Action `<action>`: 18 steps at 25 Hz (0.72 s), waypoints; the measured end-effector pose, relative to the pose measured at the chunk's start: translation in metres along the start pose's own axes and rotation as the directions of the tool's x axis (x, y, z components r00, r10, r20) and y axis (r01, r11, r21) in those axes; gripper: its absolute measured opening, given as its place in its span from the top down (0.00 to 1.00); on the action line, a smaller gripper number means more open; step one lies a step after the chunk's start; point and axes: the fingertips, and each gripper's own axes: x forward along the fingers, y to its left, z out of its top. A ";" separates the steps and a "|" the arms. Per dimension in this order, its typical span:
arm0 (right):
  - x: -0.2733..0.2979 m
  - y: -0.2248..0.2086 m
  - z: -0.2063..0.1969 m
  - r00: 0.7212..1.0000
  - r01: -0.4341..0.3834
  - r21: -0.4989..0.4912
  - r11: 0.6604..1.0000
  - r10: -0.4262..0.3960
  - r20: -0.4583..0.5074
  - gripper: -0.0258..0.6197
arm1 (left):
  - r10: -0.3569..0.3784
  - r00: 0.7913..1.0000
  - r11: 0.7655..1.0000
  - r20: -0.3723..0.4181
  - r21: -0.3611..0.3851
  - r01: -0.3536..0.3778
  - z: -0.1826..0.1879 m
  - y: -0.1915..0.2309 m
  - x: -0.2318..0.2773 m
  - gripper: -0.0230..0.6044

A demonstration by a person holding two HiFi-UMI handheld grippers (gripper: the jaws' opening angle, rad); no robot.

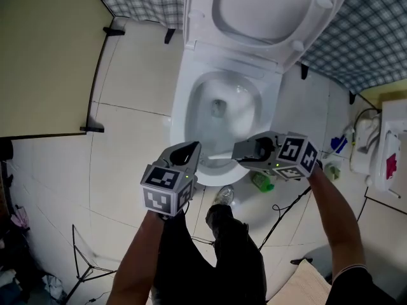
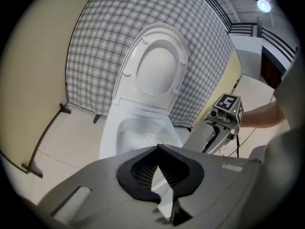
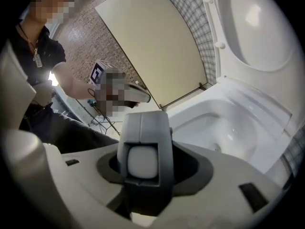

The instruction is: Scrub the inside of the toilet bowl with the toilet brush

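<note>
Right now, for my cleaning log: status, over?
Left gripper shut, empty. Right gripper shut on grey-and-white toilet brush handle, at front rim of white ceramic toilet bowl. White lid raised; nothing blocks bowl.

A bathroom, shown by the toilet (image 1: 180, 100) and tiled floor (image 1: 133, 75).

words and numbers: none can be read | left gripper's cube (image 1: 164, 188), right gripper's cube (image 1: 294, 155): only black-and-white square patterns are shown | white box (image 1: 395, 122): a pink label (image 1: 389, 165) is seen, its print cannot be read
</note>
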 end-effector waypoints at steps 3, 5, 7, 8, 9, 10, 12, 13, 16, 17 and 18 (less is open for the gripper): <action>-0.006 -0.006 -0.001 0.995 -0.063 -0.047 0.997 0.059 -0.086 0.60 | 0.002 1.000 1.000 0.007 -0.001 -0.002 0.001 -0.010 0.003 0.95; -0.011 -0.010 0.000 0.985 -0.103 -0.079 0.991 0.091 -0.144 0.61 | 0.001 1.000 1.000 0.013 -0.001 -0.001 0.002 -0.019 0.006 0.95; -0.014 -0.014 0.001 0.973 -0.136 -0.120 0.983 0.110 -0.201 0.61 | 0.001 1.000 1.000 0.023 -0.006 -0.001 0.004 -0.026 0.008 0.95; -0.015 -0.015 0.001 0.966 -0.151 -0.142 0.978 0.115 -0.230 0.61 | 0.002 1.000 1.000 0.027 -0.010 -0.002 0.005 -0.027 0.009 0.95; -0.016 -0.016 0.002 0.959 -0.165 -0.164 0.973 0.119 -0.258 0.61 | 0.004 1.000 1.000 0.031 -0.013 -0.004 0.005 -0.028 0.010 0.95; -0.018 -0.017 0.003 0.951 -0.177 -0.185 0.967 0.120 -0.286 0.61 | 0.006 0.999 1.000 0.033 -0.016 -0.005 0.005 -0.029 0.011 0.95; -0.021 -0.019 0.004 0.935 -0.198 -0.220 0.955 0.116 -0.335 0.61 | 0.008 0.999 1.000 0.034 -0.021 -0.007 0.005 -0.030 0.011 0.95; -0.023 -0.021 0.005 0.928 -0.204 -0.234 0.951 0.112 -0.355 0.61 | 0.008 0.999 1.000 0.035 -0.024 -0.007 0.005 -0.030 0.011 0.95; -0.025 -0.024 0.006 0.911 -0.212 -0.270 0.939 0.090 -0.402 0.62 | 0.003 1.000 0.999 0.030 -0.032 -0.002 0.002 -0.029 0.011 0.95; -0.026 -0.024 0.005 0.906 -0.211 -0.280 0.937 0.080 -0.415 0.62 | -0.001 1.000 0.999 0.027 -0.032 0.002 0.001 -0.029 0.011 0.95; -0.027 -0.025 0.005 0.902 -0.208 -0.288 0.935 0.069 -0.427 0.62 | -0.005 1.000 0.999 0.024 -0.032 0.006 0.000 -0.028 0.010 0.95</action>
